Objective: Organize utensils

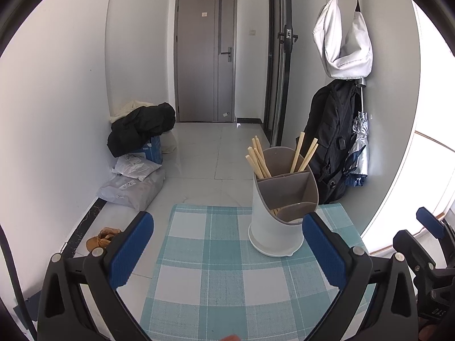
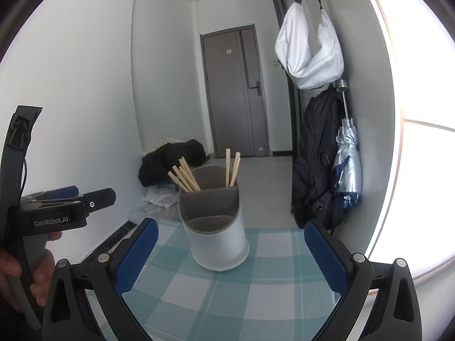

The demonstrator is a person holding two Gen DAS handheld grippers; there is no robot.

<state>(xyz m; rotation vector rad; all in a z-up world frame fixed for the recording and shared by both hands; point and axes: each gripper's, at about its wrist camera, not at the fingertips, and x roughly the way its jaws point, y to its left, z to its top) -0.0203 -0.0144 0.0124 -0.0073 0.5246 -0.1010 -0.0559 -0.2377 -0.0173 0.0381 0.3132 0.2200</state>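
Both tongs, left and right, gape empty; the holder with chopsticks stands ahead on the cloth.

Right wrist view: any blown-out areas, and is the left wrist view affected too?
Right wrist view: the window is blown out to white along the right edge, while the holder stays readable. Left wrist view: the same glare at the right edge, smaller; fisheye bending in both.

White walls, grey door
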